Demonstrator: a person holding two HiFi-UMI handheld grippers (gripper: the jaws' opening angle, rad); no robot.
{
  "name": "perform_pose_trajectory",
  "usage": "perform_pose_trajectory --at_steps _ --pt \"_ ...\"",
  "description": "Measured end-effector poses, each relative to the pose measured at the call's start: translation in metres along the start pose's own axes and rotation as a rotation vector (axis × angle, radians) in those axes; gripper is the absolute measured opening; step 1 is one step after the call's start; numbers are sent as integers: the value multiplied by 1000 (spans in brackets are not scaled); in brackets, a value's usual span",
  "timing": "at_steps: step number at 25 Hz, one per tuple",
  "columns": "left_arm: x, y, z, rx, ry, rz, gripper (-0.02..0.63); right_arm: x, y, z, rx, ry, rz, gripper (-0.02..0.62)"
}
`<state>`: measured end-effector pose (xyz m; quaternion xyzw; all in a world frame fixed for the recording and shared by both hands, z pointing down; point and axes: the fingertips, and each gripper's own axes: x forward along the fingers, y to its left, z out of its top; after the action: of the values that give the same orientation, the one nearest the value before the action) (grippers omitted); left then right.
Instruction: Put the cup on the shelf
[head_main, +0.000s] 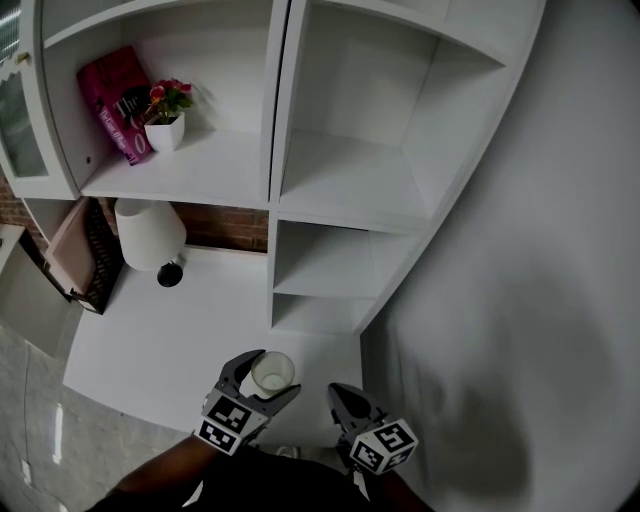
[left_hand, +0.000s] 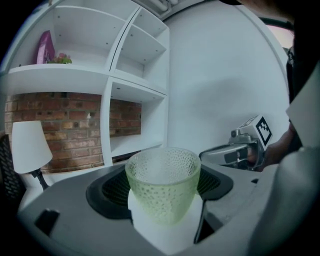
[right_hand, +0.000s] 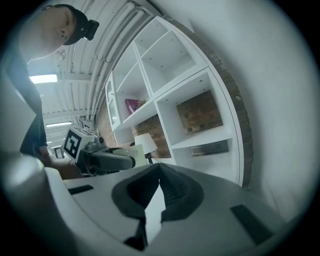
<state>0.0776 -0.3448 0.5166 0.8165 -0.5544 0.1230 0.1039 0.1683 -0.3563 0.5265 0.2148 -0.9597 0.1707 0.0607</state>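
Note:
A pale green, dimpled glass cup (left_hand: 162, 182) stands upright between the jaws of my left gripper (left_hand: 162, 192), which is shut on it. In the head view the cup (head_main: 272, 373) hangs over the front edge of the white desk (head_main: 170, 340), held by the left gripper (head_main: 262, 379). My right gripper (head_main: 345, 398) sits just to its right, shut with nothing in it; its dark pads (right_hand: 172, 187) meet at the tips. The white shelf unit (head_main: 345, 180) rises behind the desk, its lower right compartments bare.
A white lamp (head_main: 148, 235) stands on the desk at the back left. A pink bag (head_main: 115, 100) and a small potted plant (head_main: 167, 115) occupy the upper left shelf. A white wall (head_main: 540, 300) closes off the right side. A basket (head_main: 85, 255) leans at the left.

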Motion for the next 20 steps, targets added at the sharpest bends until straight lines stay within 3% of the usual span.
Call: perform_pose_trajectory --at_steps 12,20 --pt "71 33 70 58 -70 49 385 -10 -4 -4 11 3 5 5" --pt "122 50 94 75 -62 64 385 -10 1 -11 16 15 18 5"
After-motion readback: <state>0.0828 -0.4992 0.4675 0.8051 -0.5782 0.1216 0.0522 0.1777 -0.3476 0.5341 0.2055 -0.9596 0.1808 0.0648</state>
